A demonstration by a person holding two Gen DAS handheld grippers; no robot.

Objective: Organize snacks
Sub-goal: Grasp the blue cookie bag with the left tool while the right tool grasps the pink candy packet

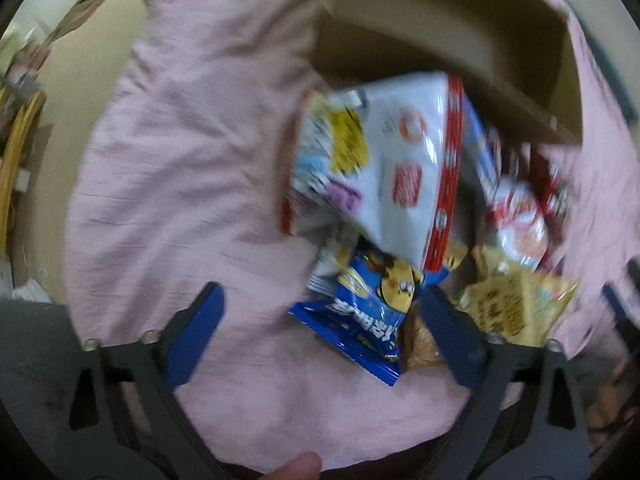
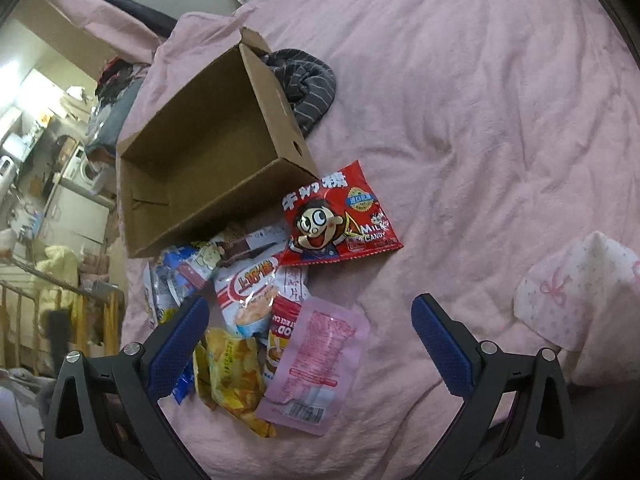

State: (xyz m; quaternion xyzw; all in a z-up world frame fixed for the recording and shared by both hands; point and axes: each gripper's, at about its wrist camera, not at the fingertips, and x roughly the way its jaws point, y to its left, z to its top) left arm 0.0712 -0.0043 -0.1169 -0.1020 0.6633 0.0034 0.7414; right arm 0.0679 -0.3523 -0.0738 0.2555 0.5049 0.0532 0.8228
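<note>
Both tongs stand wide apart and hold nothing. The left tongs (image 1: 320, 328) hover over a blue snack packet (image 1: 356, 320), apparently not touching it. The right tongs (image 2: 310, 344) hover above a pink packet (image 2: 316, 360) and a yellow packet (image 2: 236, 376). The snack pile lies on the pink bed (image 2: 460, 120), against the open cardboard box (image 2: 200, 152); a red candy bag (image 2: 340, 220) lies beside the box.

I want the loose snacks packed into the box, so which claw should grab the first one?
Probably the right claw: open, with the pink packet lying unobstructed between its fingers. The left claw, also open, frames a blurred blue packet partly under others.
</note>
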